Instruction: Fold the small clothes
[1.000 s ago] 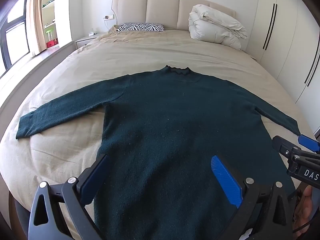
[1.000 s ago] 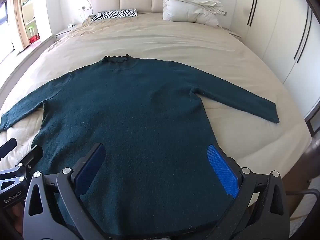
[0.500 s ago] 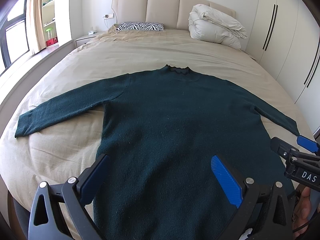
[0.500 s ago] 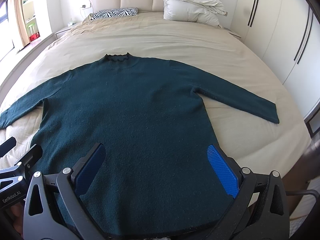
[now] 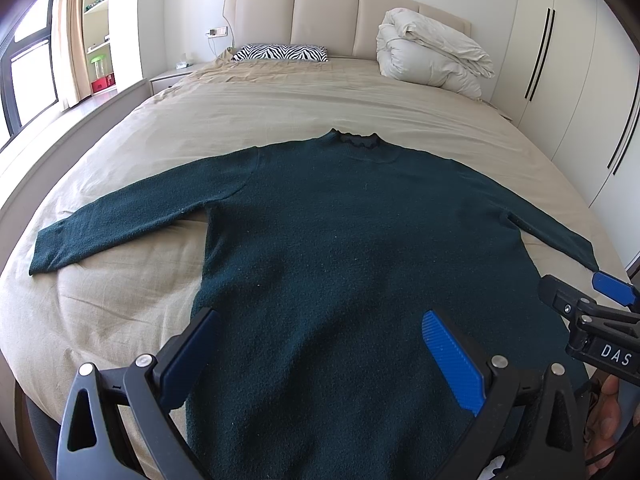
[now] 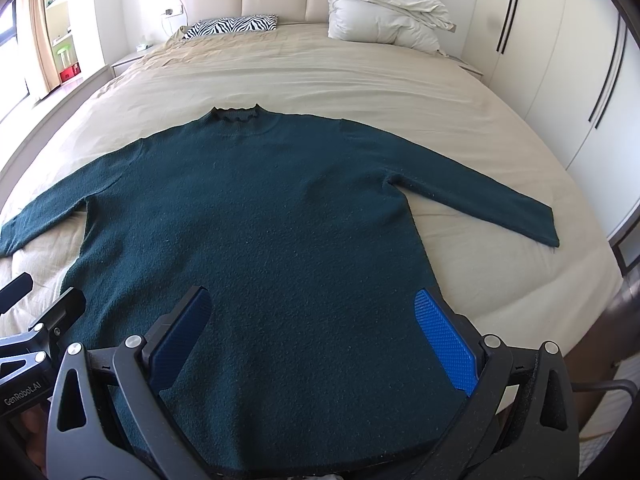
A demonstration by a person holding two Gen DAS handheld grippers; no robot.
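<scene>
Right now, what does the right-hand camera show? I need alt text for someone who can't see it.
A dark green sweater lies flat on a beige bed, sleeves spread, neck toward the headboard. The open right gripper hovers above its hem, holding nothing. A zebra-print pillow and folded white duvet sit beyond.

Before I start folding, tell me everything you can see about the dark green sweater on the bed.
The sweater is dark teal-green, in a fuzzy knit-looking fabric, with a small frilled collar pointing toward the headboard. It lies flat and unfolded on the beige bedspread, both long sleeves spread out to the sides, hem nearest the cameras at the foot of the bed. The left gripper and right gripper hover open above its lower body; neither pinches any fabric.
</scene>
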